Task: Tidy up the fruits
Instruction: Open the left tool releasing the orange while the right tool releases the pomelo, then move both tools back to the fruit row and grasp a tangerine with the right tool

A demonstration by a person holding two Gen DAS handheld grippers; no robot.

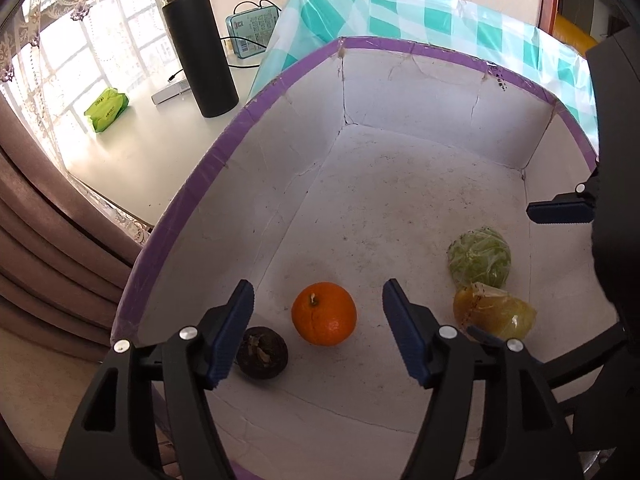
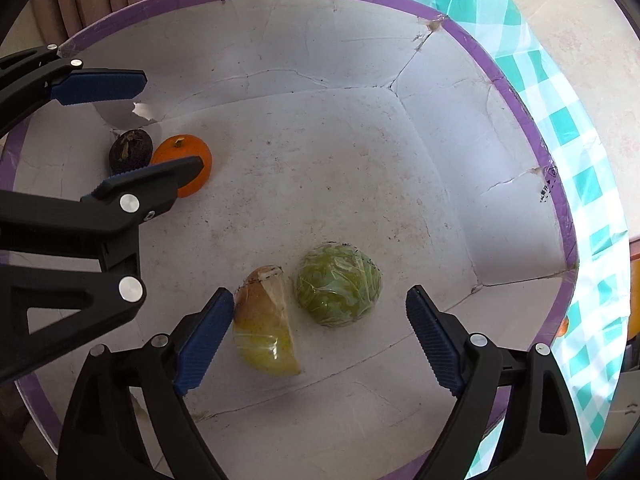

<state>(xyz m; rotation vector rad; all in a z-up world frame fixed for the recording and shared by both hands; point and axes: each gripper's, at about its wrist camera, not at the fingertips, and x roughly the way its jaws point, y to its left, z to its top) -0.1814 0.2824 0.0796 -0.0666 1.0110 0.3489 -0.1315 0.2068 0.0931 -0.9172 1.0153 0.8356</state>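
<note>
Inside the box [image 1: 224,148], both hand-held grippers were held with jaws apart, nothing clamped. An orange [image 1: 324,314] lay between the left hand-held gripper's [image 1: 318,332] fingers, a dark fruit [image 1: 262,353] just beside it. Under the right hand-held gripper [image 2: 320,338], a wrapped yellow wedge [image 2: 266,328] and green fruit [image 2: 339,285] lay side by side.

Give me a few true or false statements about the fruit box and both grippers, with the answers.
1. The orange lies beside the dark round fruit. True.
2. The left gripper is shut on the orange. False: its jaws are open and hold nothing.
3. The green wrapped fruit and the yellow wrapped wedge lie inside the white box. True.
4. The right gripper is shut. False: it is open, holding nothing.
5. The black flask stands inside the box. False: it stands outside on the table.
</note>
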